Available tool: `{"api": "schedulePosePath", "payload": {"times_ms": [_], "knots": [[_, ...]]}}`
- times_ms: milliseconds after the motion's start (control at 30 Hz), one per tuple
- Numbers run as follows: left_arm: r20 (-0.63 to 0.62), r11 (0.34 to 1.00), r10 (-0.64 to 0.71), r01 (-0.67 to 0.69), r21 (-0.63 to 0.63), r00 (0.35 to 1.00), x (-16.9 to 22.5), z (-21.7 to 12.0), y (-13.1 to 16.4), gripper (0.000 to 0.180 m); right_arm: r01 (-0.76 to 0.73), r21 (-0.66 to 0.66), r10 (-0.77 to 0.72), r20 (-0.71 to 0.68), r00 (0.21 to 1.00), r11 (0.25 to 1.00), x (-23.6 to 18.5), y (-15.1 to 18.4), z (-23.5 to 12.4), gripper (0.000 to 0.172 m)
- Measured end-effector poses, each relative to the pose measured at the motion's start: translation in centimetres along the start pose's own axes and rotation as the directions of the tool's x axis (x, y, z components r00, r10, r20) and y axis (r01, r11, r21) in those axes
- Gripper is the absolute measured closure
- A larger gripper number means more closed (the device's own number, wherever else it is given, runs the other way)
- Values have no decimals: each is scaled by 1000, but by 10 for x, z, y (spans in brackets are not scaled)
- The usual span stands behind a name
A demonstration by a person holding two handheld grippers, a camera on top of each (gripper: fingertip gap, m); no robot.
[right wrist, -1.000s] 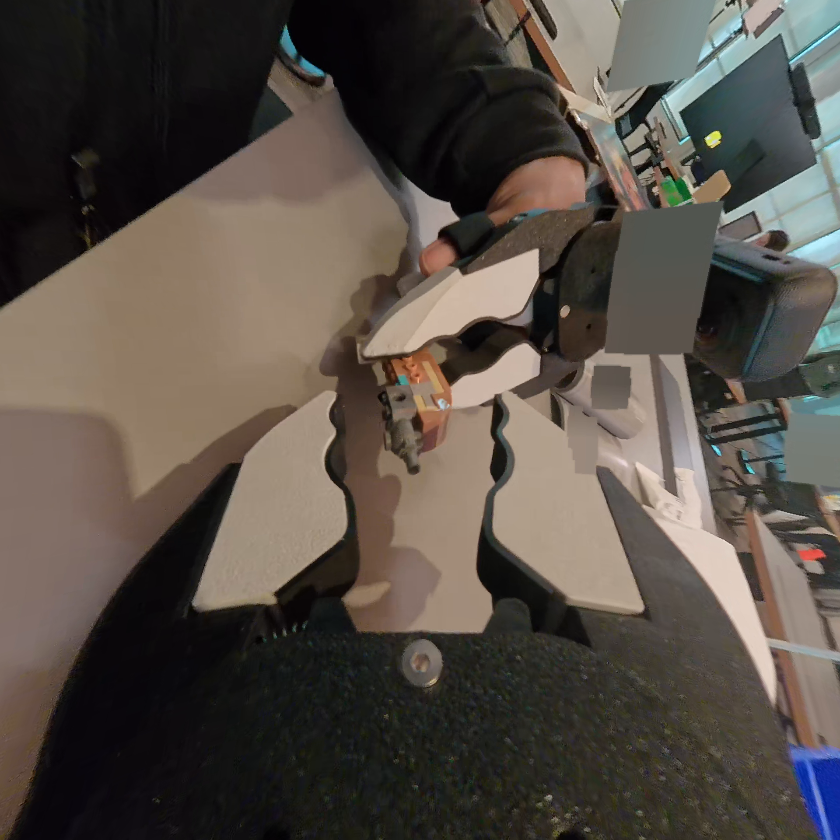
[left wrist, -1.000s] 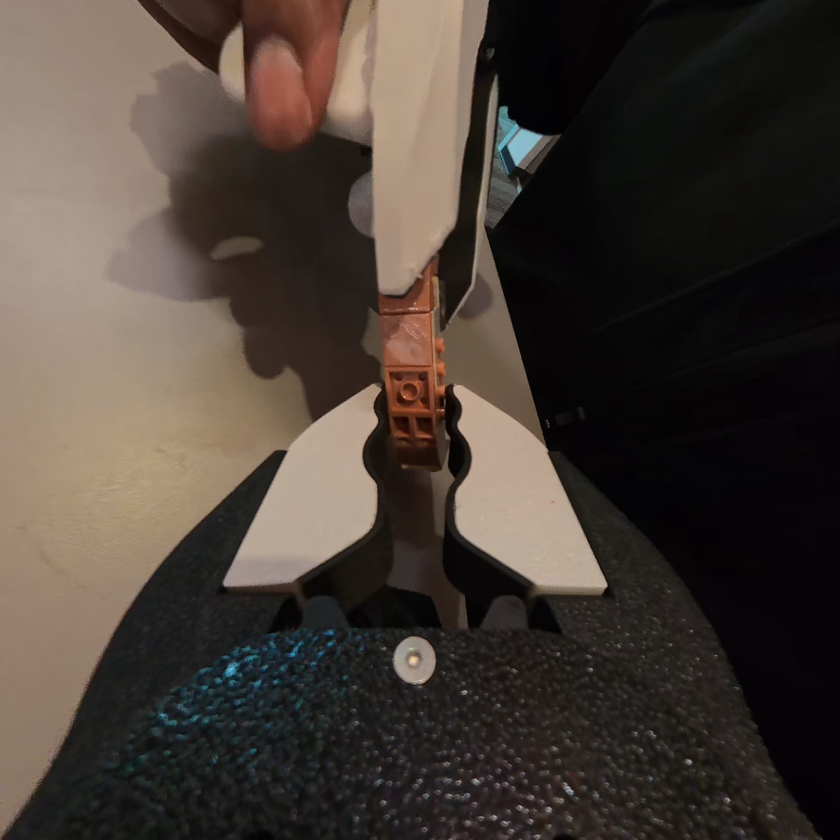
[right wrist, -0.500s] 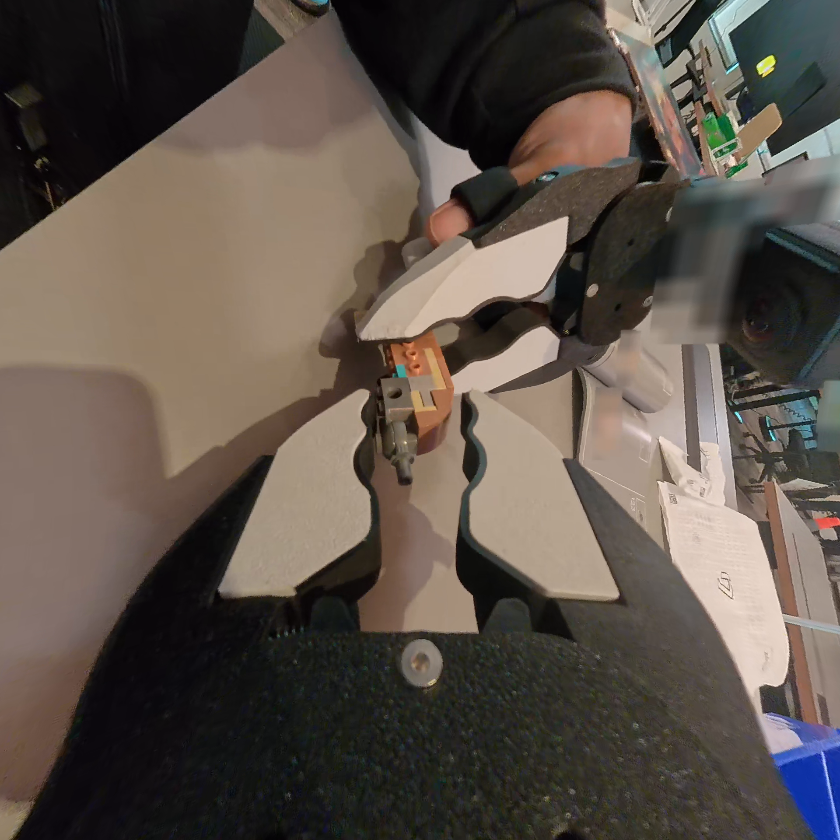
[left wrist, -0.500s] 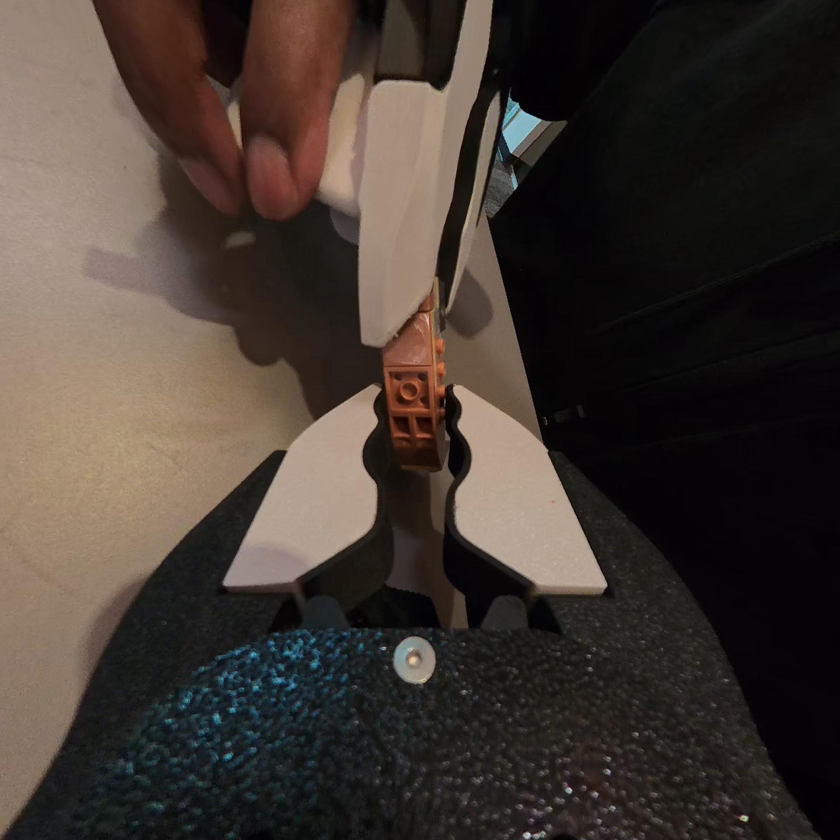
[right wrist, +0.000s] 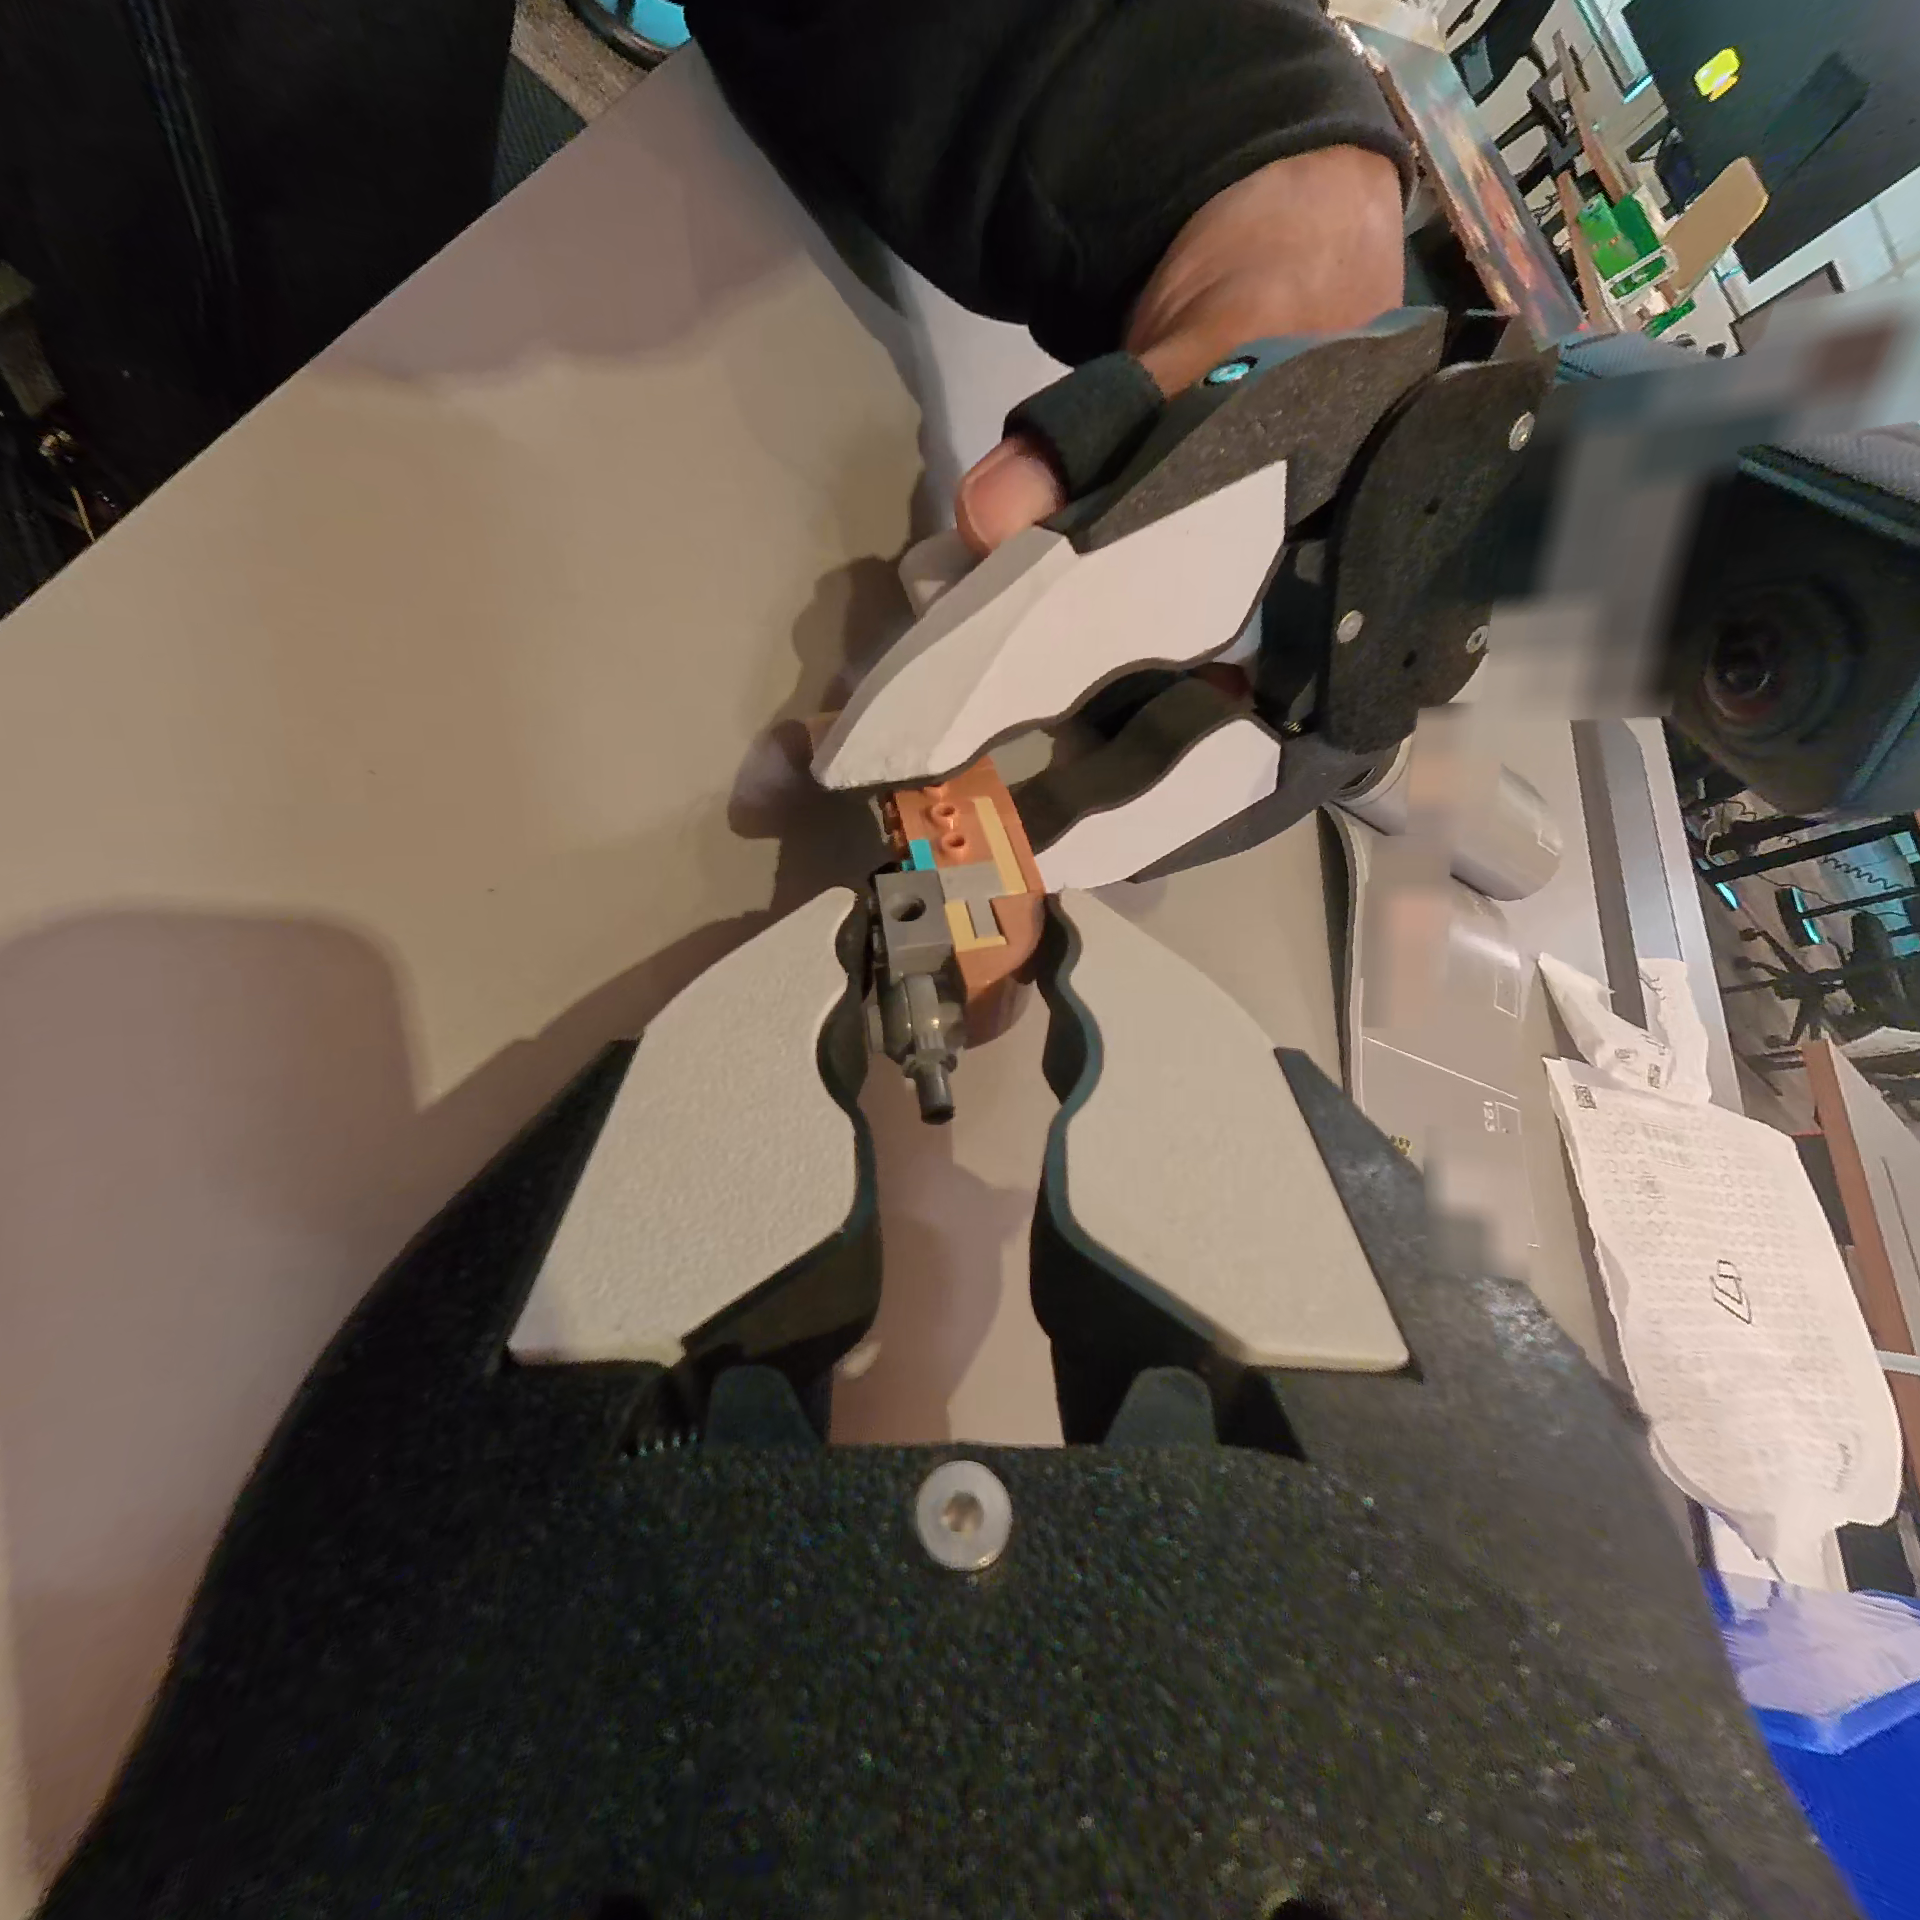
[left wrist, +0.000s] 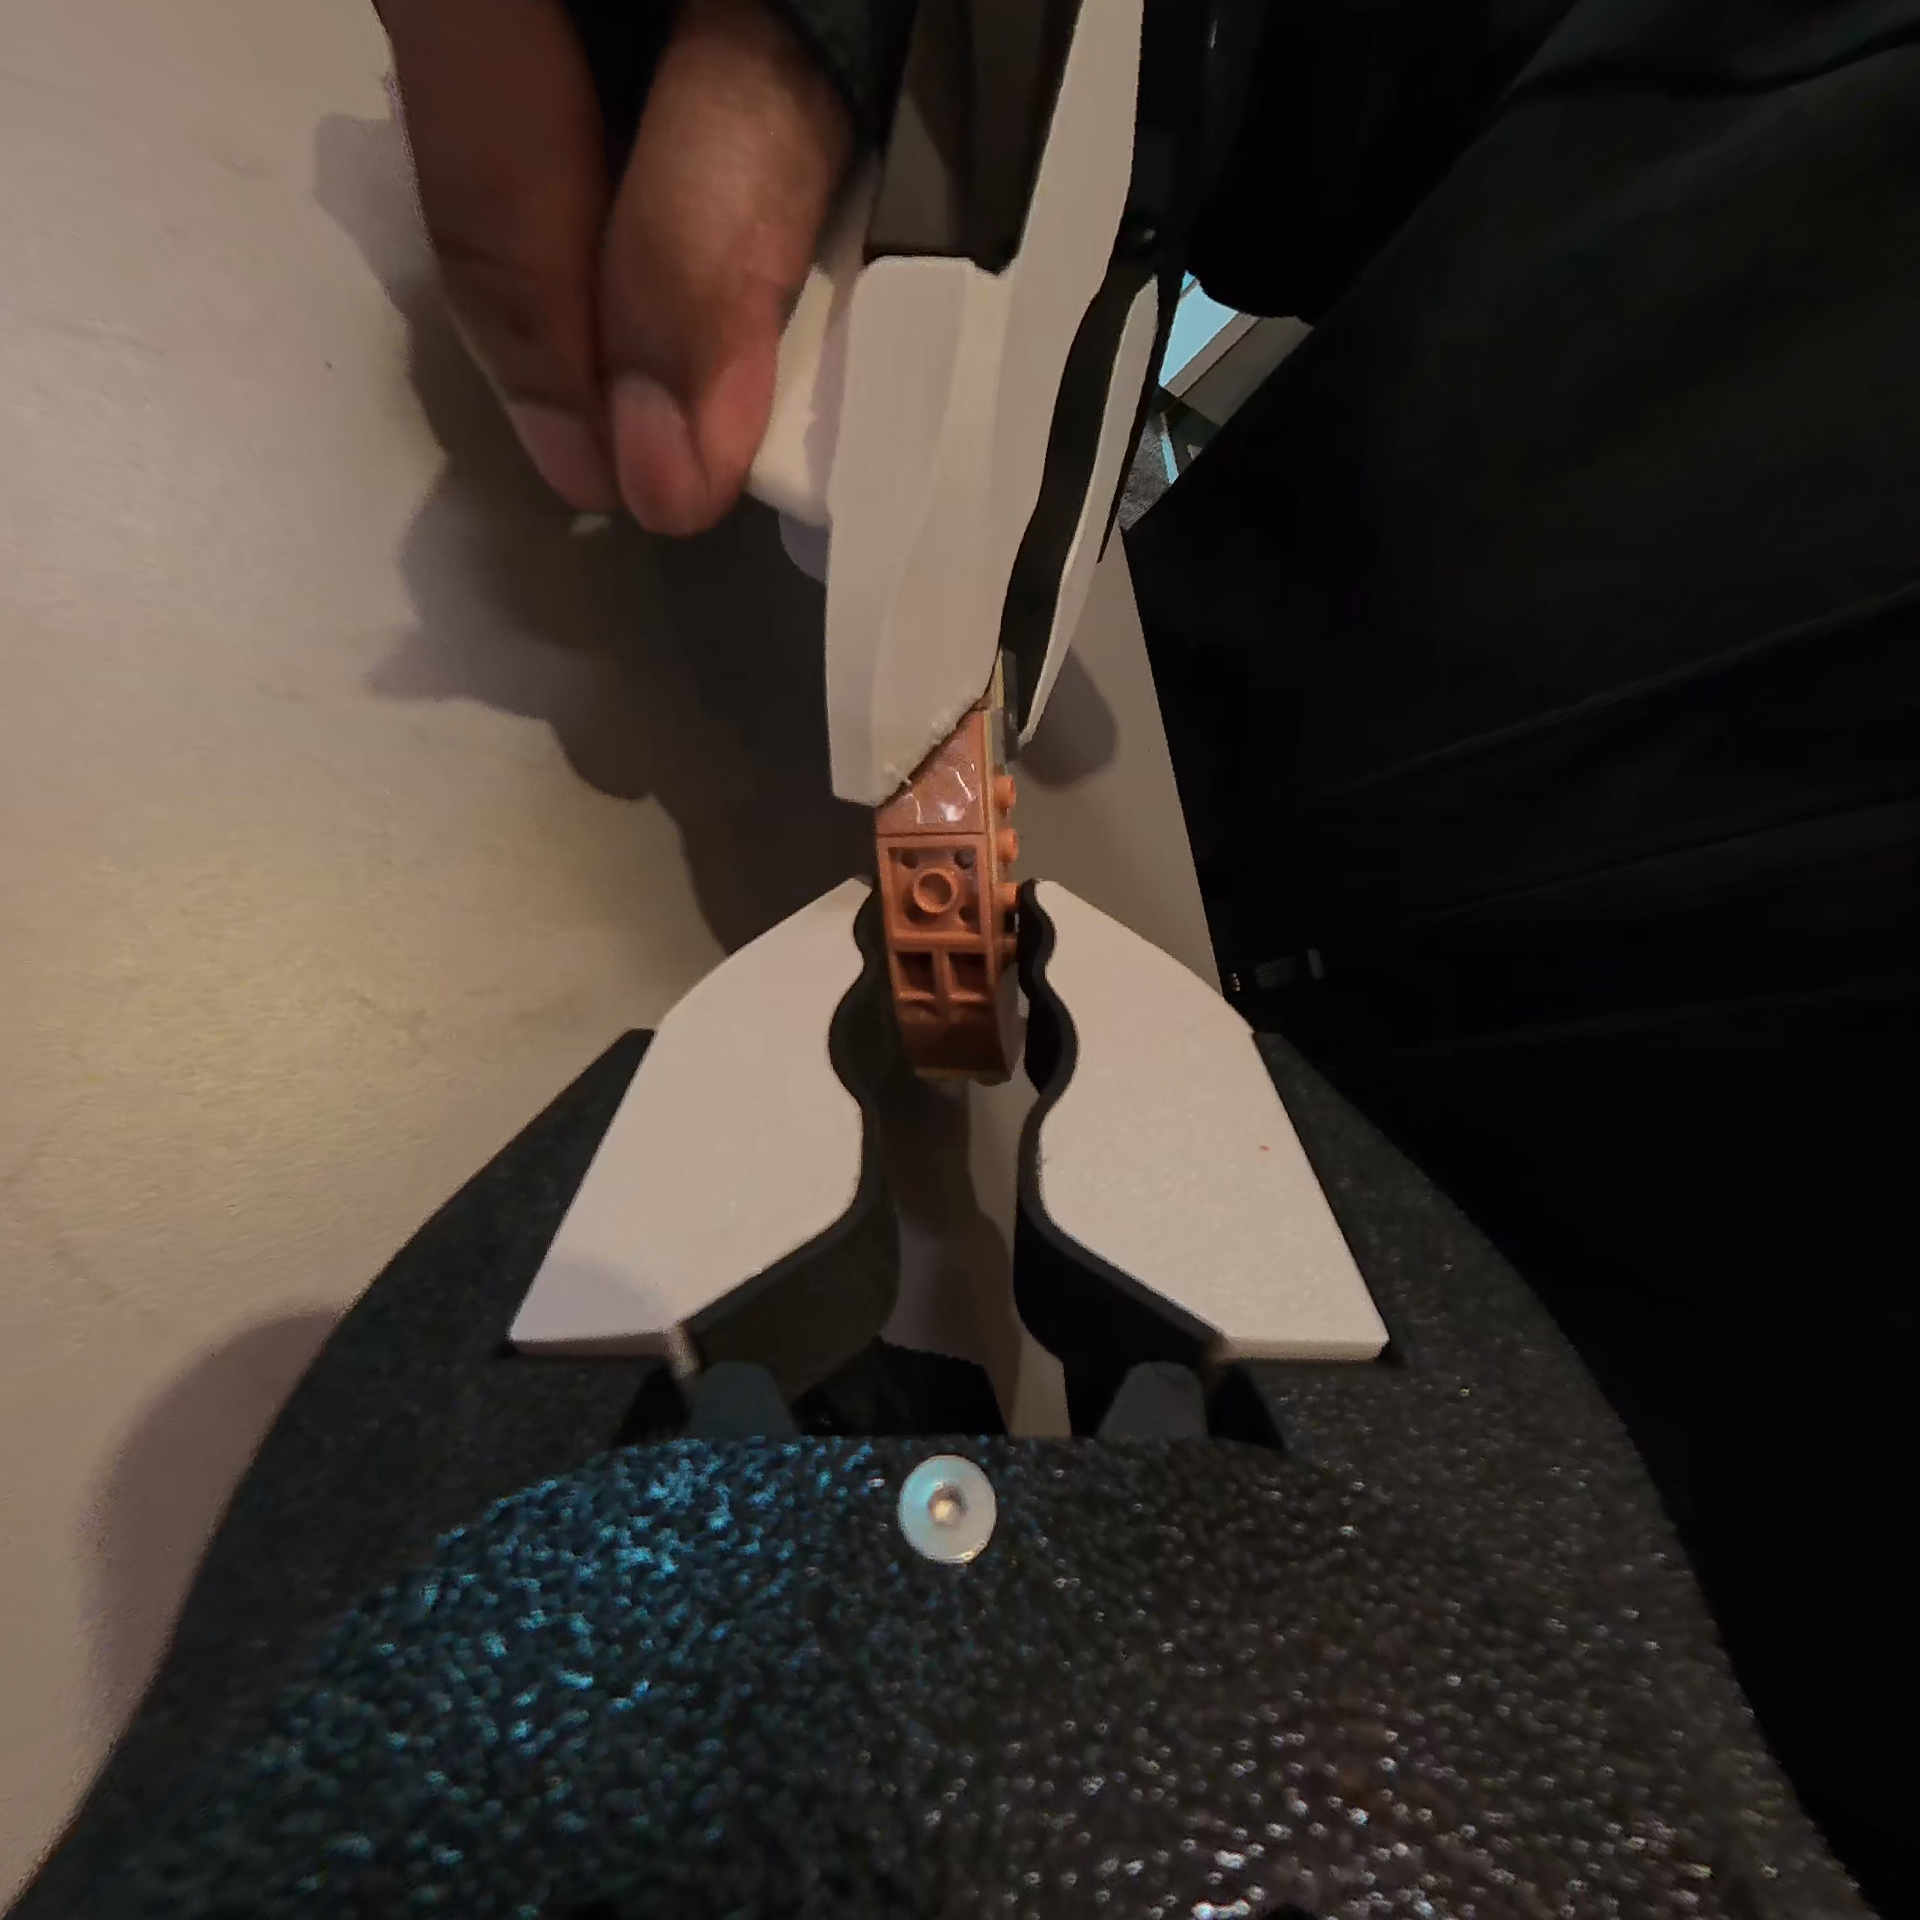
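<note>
A small brown brick assembly (left wrist: 940, 935) is clamped in my left gripper (left wrist: 945, 904), with both pads pressed on its sides. In the right wrist view the assembly (right wrist: 987, 862) carries tan and teal tiles and a dark grey block (right wrist: 914, 914) with a grey pin (right wrist: 930, 1081) sticking out toward the camera. My right gripper (right wrist: 956, 914) is shut on it: one pad is on the grey block, the other on the brown side. The left gripper (right wrist: 940, 821) grips the far end from the upper right. The right gripper (left wrist: 966, 727) comes down from above in the left wrist view. The assembly is held above the beige table (right wrist: 416, 623).
A person's hand (left wrist: 644, 260) and dark sleeve (right wrist: 1039, 156) are close behind the grippers. The person's dark clothing (left wrist: 1558, 727) fills the right of the left wrist view. Printed paper sheets (right wrist: 1714, 1299) and a blue bin (right wrist: 1849, 1714) lie at the right. The tips of both grippers are at nearly the same place.
My right gripper moved in around the grey end of the assembly and its jaws narrowed until the pads met it. My left gripper kept its hold throughout.
</note>
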State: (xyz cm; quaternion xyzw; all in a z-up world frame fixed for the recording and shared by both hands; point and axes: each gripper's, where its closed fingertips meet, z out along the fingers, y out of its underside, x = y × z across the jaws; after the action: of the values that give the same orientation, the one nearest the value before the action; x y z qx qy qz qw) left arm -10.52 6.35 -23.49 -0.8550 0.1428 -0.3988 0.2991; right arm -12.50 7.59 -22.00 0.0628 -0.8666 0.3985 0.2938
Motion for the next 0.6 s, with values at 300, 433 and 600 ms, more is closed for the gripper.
{"api": "schedulePosePath", "payload": {"times_ms": [300, 433, 600], "knots": [[15, 998, 8, -8, 58, 1000, -4, -3, -6, 159, 20, 1, -20, -39, 999, 1000, 7, 2, -1, 141], [62, 991, 25, -32, 129, 998, -10, -11, -14, 159, -28, -26, 25, -104, 994, 999, 18, 7, -2, 119], [249, 962, 108, -164, 218, 963, -23, -29, -31, 159, -275, 50, 279, -199, 939, 960, 43, 7, -23, 100]]}}
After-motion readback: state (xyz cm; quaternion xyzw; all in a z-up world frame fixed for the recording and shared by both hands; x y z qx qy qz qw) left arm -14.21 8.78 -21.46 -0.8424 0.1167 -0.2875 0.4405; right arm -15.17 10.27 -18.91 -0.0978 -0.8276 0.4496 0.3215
